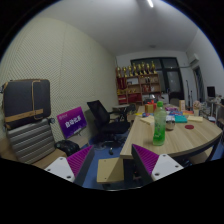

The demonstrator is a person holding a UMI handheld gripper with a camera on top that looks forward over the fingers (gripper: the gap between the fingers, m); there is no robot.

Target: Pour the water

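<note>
Tool: one, fingers spread wide, holding nothing, raised short of the worktop.
Pads: two, magenta.
Chair: one, left of the bottle.
Bottle: one, green, upright on the worktop, beyond the fingers and well apart from them.
Cup: none clearly made out amid the clutter right of the bottle.
Risk: a hasty, off-centre approach likely tips the tall bottle; a loose grip lets it slip and spill.

The hand-held gripper was held up level, pointing forward. Its two fingers stood spread well apart, one to each side, with the magenta pads on their inner faces turned toward each other. Nothing was pressed between them; the gap lay wide.
</note>
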